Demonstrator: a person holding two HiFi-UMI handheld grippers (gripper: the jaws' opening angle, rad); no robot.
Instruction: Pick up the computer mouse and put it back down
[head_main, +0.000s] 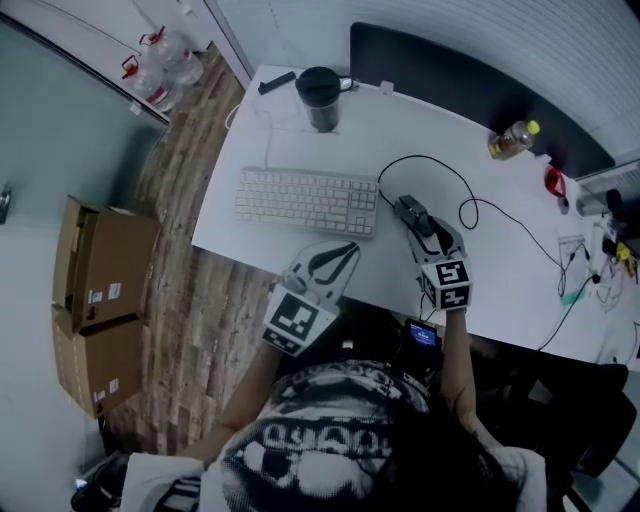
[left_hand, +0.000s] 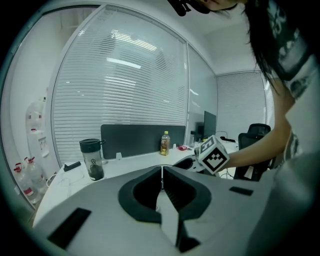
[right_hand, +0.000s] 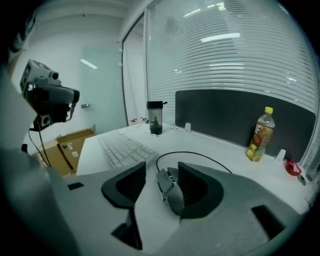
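The dark computer mouse (head_main: 412, 213) lies on the white desk (head_main: 500, 260), right of the keyboard, its black cable (head_main: 440, 168) looping behind it. My right gripper (head_main: 422, 228) is open with the mouse (right_hand: 170, 187) between its jaws: the mouse lies close against the right jaw, and a clear gap separates it from the left one. My left gripper (head_main: 338, 258) hovers at the desk's front edge below the keyboard; its jaws (left_hand: 162, 172) are shut with nothing between them. The right gripper's marker cube (left_hand: 214, 154) shows in the left gripper view.
A white keyboard (head_main: 308, 200) lies left of the mouse. A dark tumbler (head_main: 320, 98) stands at the back, a drink bottle (head_main: 512, 140) at the back right by a dark divider panel (head_main: 440, 60). Cables and small items clutter the right end. Cardboard boxes (head_main: 100, 290) sit on the floor.
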